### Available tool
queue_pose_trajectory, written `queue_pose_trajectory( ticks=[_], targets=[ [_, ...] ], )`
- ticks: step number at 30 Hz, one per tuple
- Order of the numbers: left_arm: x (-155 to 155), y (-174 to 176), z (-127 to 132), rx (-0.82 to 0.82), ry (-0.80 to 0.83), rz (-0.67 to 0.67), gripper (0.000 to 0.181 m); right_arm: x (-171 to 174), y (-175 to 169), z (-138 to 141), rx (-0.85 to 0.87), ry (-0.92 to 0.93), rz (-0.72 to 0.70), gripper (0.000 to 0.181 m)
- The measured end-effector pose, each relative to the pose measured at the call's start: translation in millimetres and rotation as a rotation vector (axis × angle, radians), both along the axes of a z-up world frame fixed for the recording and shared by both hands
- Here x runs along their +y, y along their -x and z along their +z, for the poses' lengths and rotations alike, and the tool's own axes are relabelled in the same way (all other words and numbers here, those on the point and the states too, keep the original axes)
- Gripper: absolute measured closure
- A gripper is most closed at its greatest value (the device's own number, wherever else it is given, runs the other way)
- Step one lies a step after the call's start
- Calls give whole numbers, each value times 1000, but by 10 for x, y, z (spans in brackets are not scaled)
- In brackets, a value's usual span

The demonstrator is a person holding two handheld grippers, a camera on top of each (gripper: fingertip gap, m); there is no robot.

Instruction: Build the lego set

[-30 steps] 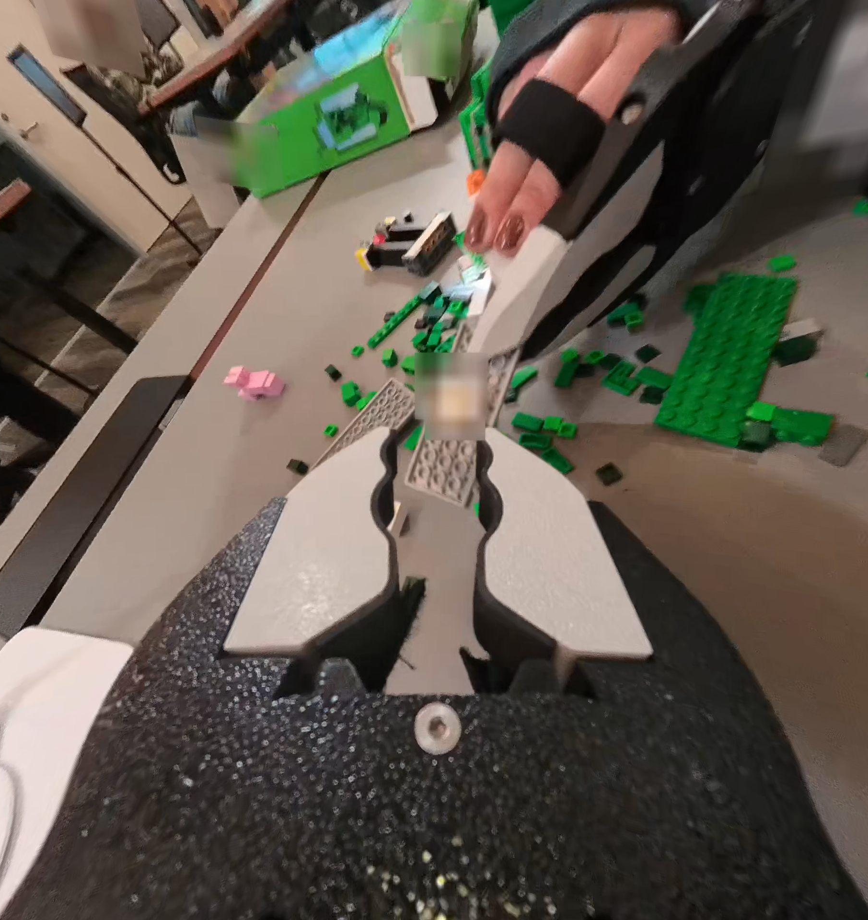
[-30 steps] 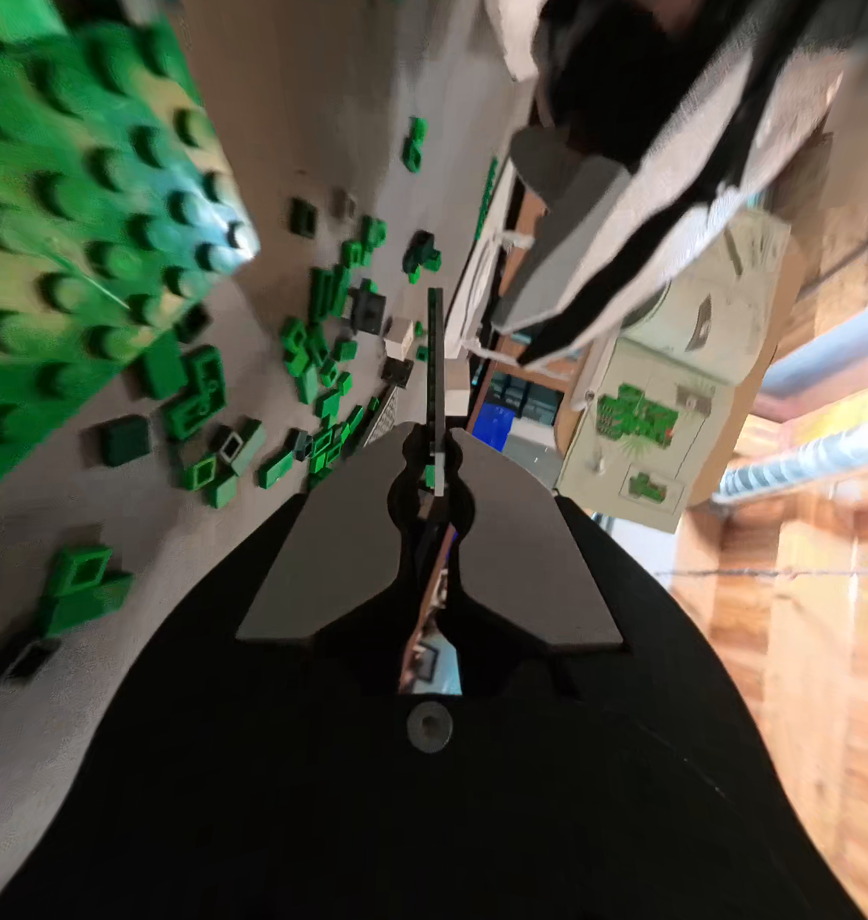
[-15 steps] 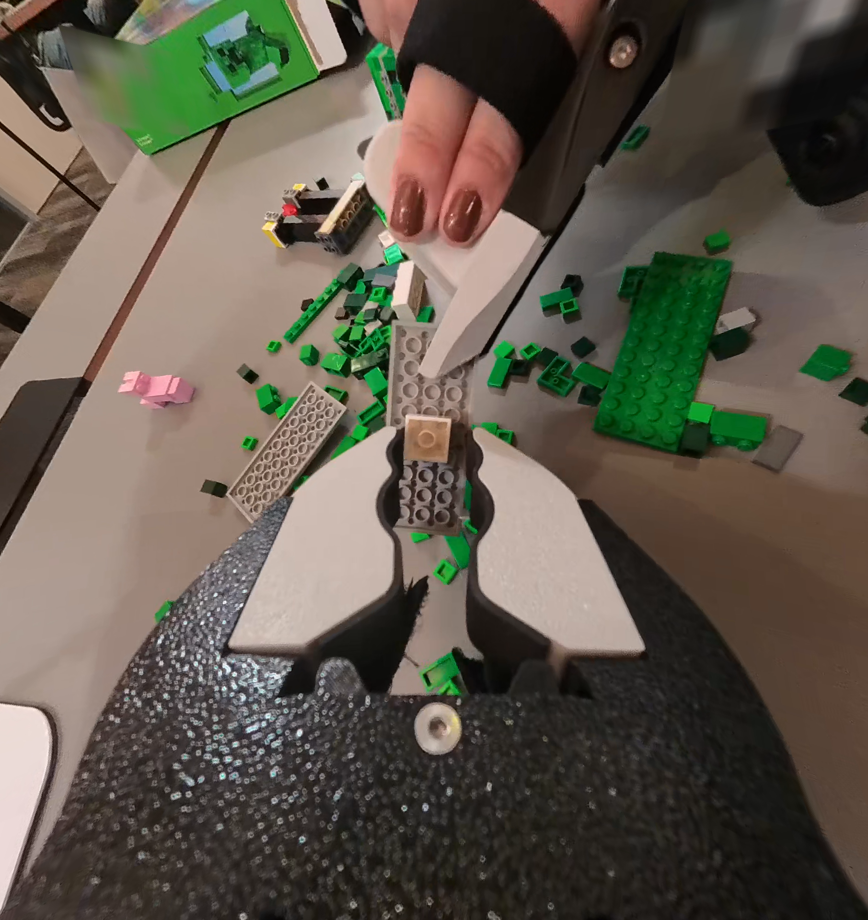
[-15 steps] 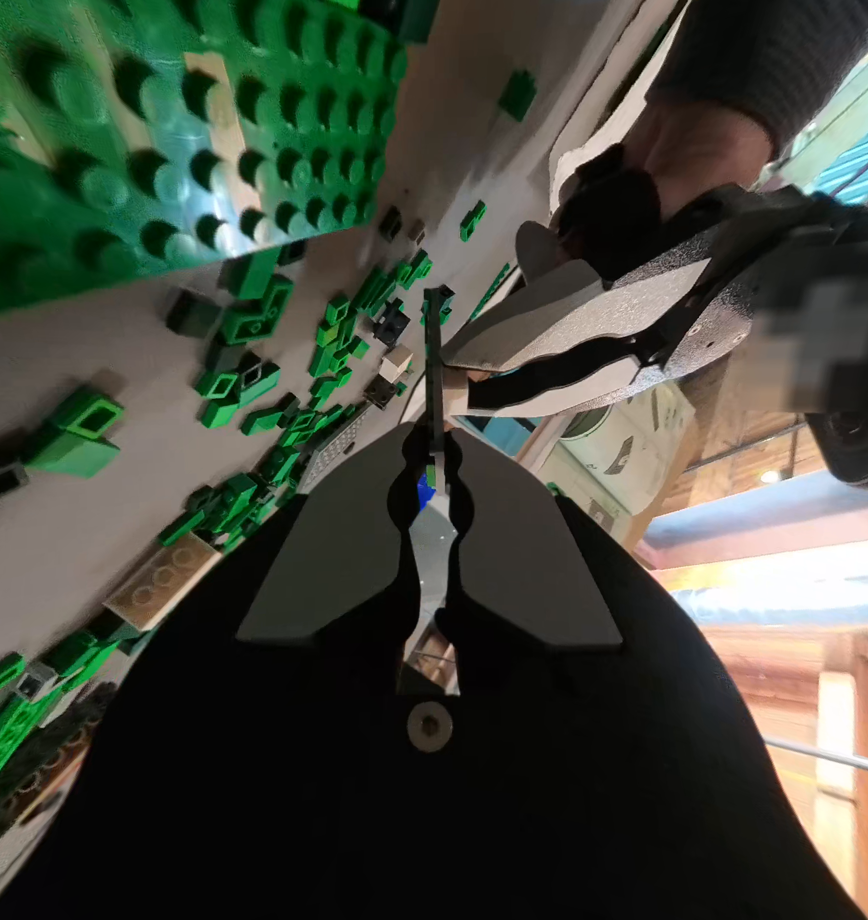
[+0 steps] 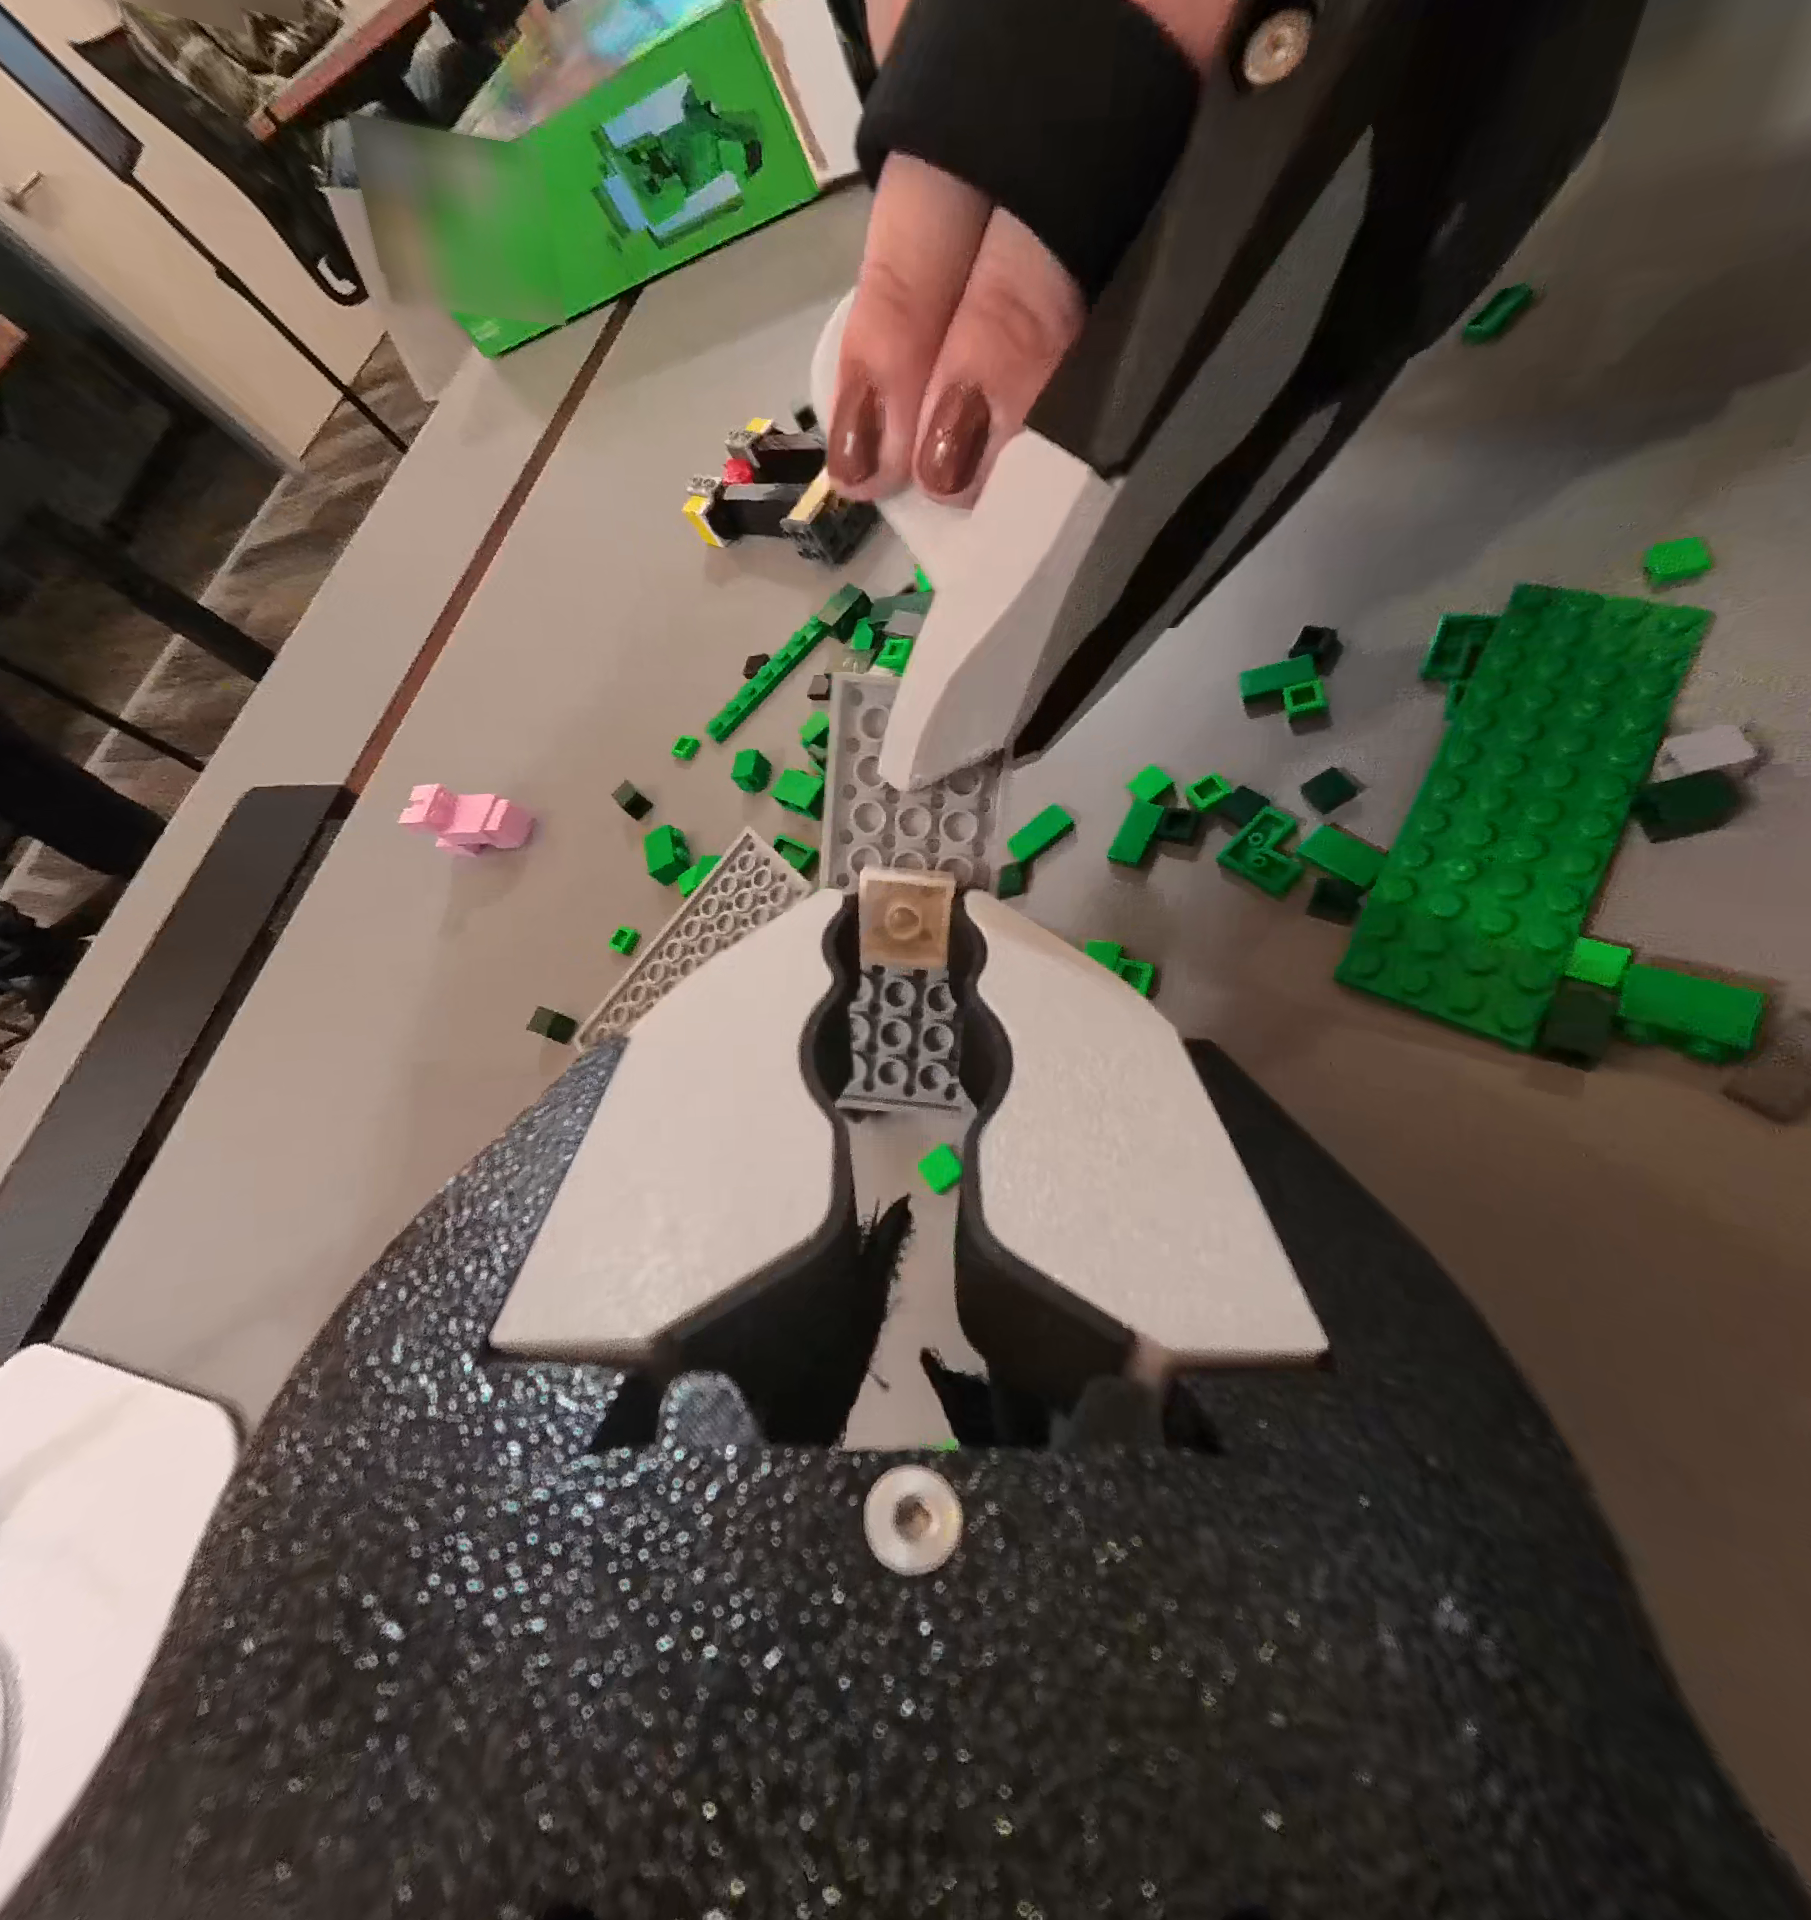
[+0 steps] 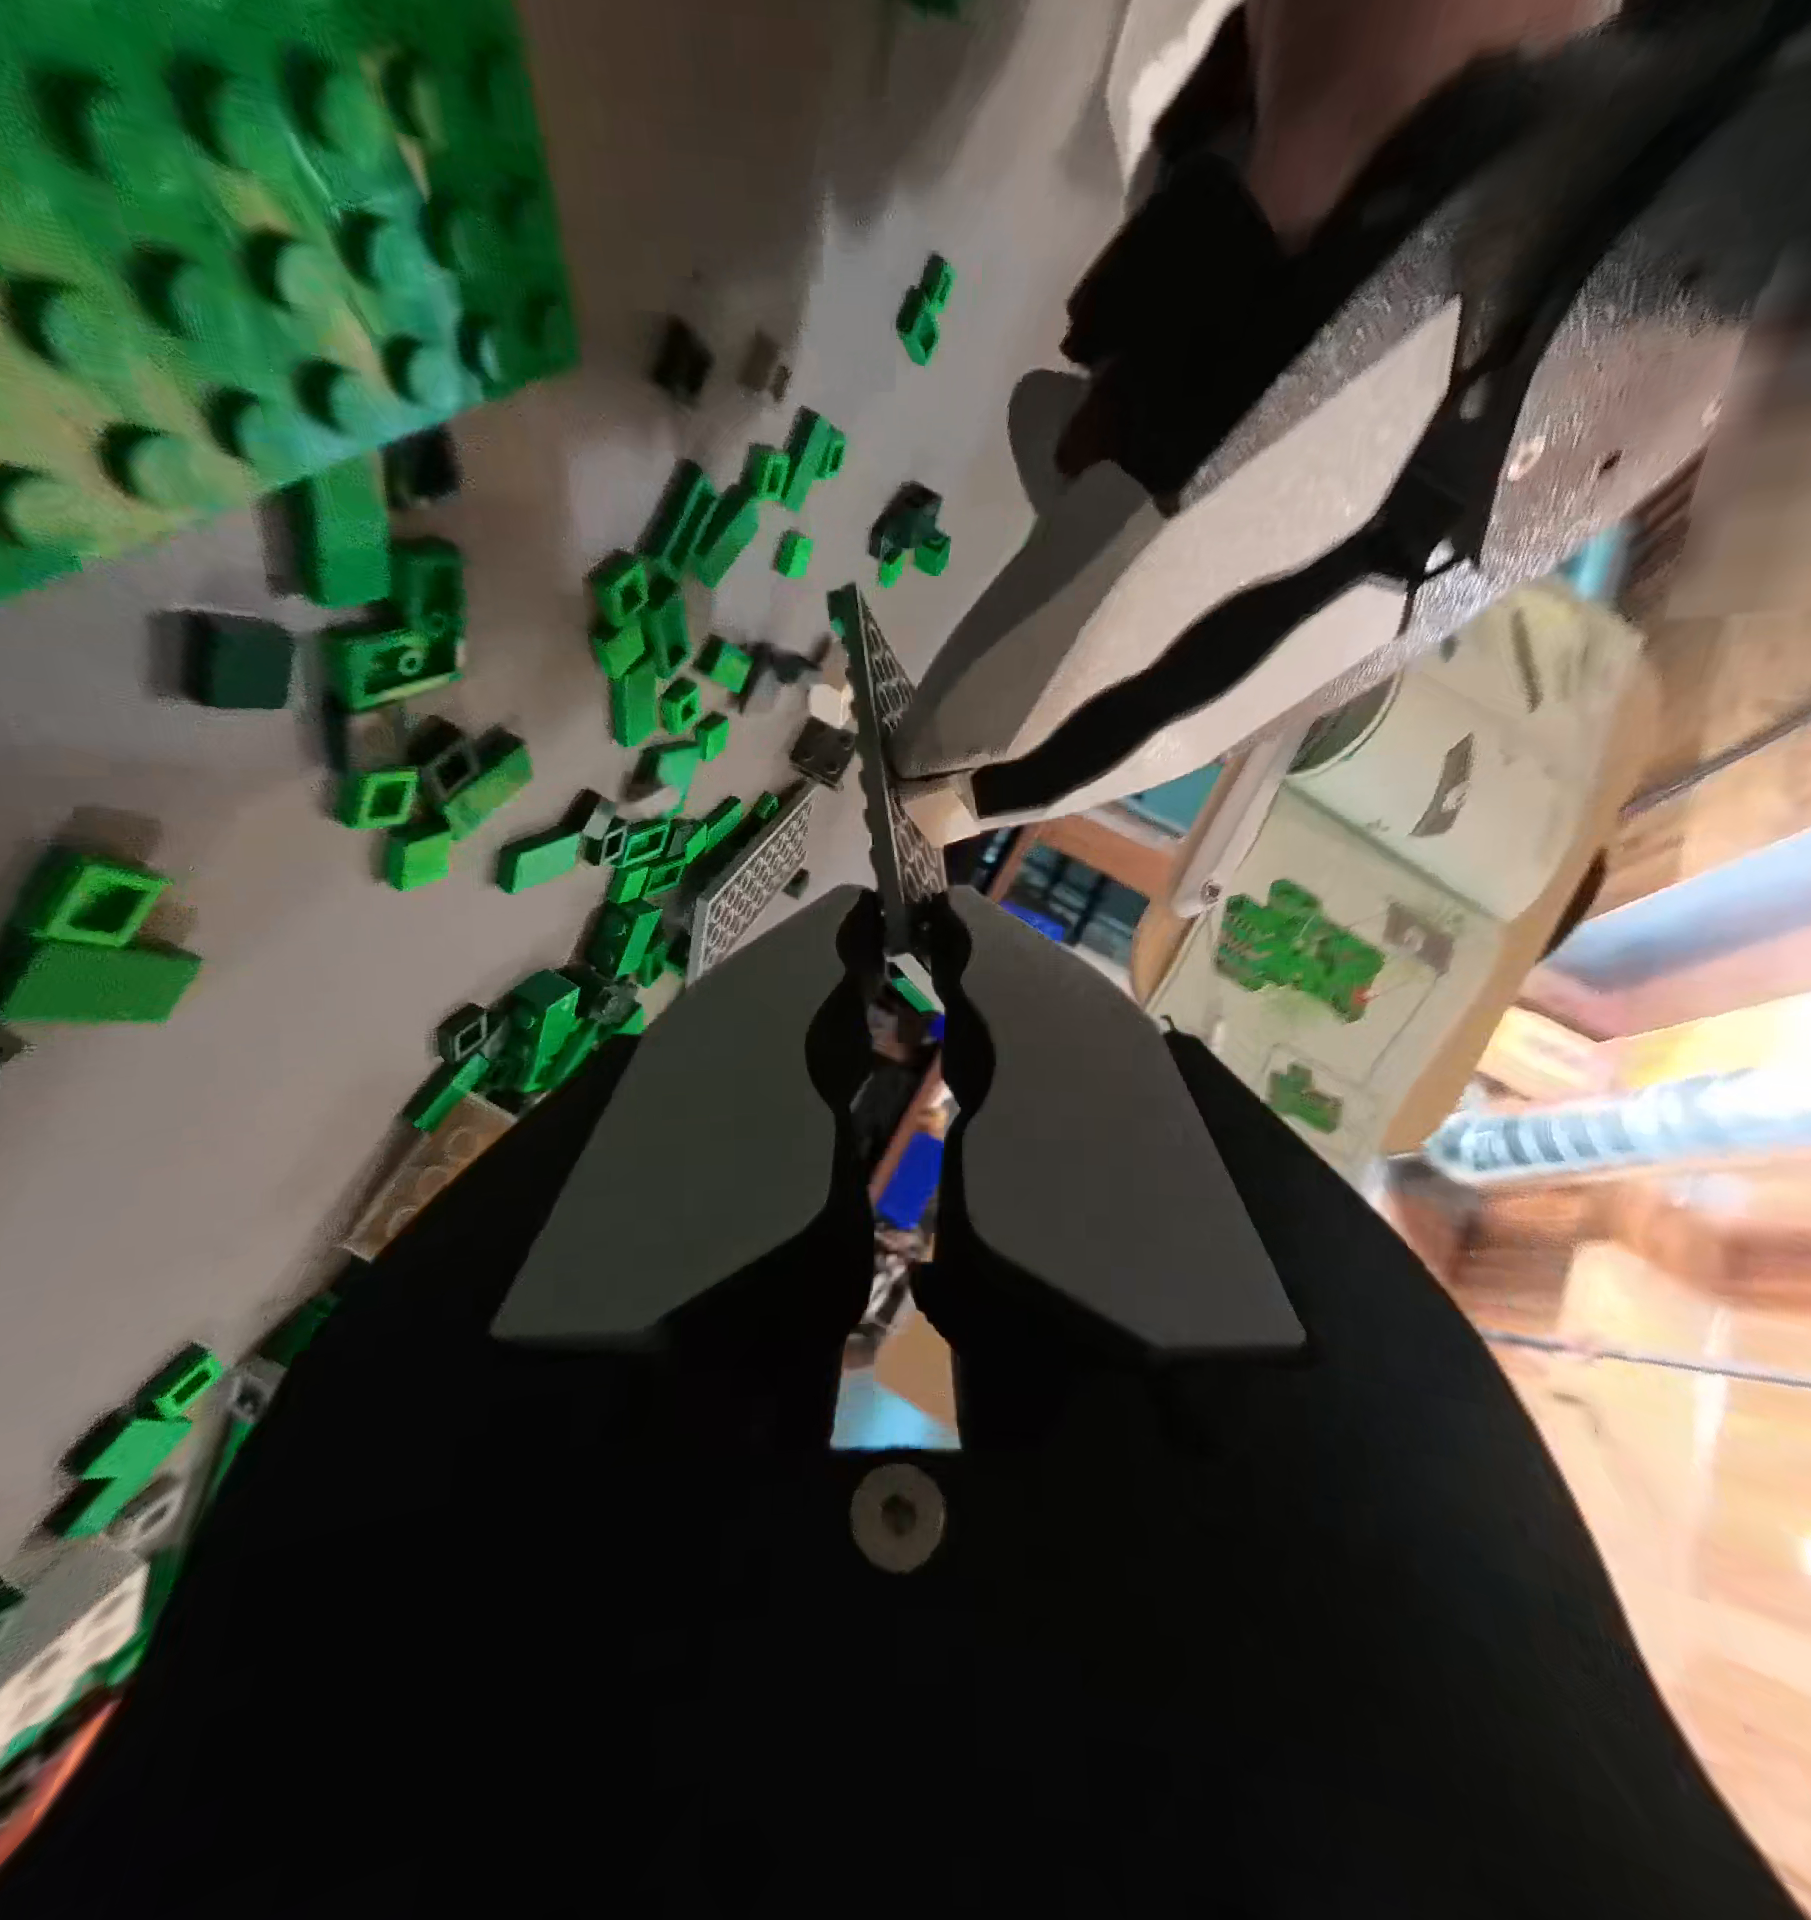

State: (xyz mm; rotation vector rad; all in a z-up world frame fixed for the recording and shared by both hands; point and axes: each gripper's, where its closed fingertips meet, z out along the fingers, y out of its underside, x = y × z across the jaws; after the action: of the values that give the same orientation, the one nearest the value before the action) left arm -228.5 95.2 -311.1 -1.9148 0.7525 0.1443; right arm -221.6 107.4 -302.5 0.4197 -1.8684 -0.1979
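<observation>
My left gripper [image 5: 906, 916] is shut on a small tan square piece [image 5: 906, 925] and holds it against the face of a long grey plate [image 5: 906, 821]. My right gripper [image 6: 899, 920] is shut on one end of that grey plate [image 6: 885, 769], which shows edge-on in the right wrist view, lifted above the table. In the left wrist view the right gripper [image 5: 942, 727] reaches down from the top right, with a person's fingers on it. In the right wrist view the left gripper [image 6: 942, 805] comes in from the upper right, its tips at the plate.
A large green baseplate [image 5: 1535, 821] lies at the right with several loose green pieces [image 5: 1265, 847] around it. A second grey plate [image 5: 703, 935], a pink pig [image 5: 465, 816] and a small black build [image 5: 776, 499] lie on the grey table [image 5: 361, 1091]. A green box [image 5: 631, 197] stands at the back.
My left gripper has brought the tan piece onto the grey plate that the right gripper holds. Both grippers have since shifted and tilted a little together.
</observation>
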Motion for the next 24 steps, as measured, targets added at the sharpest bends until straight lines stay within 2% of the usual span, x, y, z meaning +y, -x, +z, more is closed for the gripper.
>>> queue_pose_trajectory(
  ticks=[1,4,9,13,16,18,21,24],
  targets=[
    [9,17,11,13,-13,12,166,24,4,-28,-35,36,-36,173],
    [29,162,132,43,-80,90,165,8,-7,-146,-133,235,-110,175],
    [24,299,104,-47,-42,154,165,146,4,-235,-157,382,-245,175],
    [5,442,7,-127,34,224,165,354,-54,-252,-191,592,-401,175],
    [-6,447,-41,-169,73,222,164,398,-88,-195,-228,872,-464,175],
    [-6,450,-82,-180,97,228,153,400,-85,-91,-230,1081,-465,175],
    [10,437,-113,-216,111,230,139,356,-78,82,-266,1439,-424,176],
    [25,335,-50,-330,92,179,139,258,-99,219,-365,1721,-339,176]
  ],
)
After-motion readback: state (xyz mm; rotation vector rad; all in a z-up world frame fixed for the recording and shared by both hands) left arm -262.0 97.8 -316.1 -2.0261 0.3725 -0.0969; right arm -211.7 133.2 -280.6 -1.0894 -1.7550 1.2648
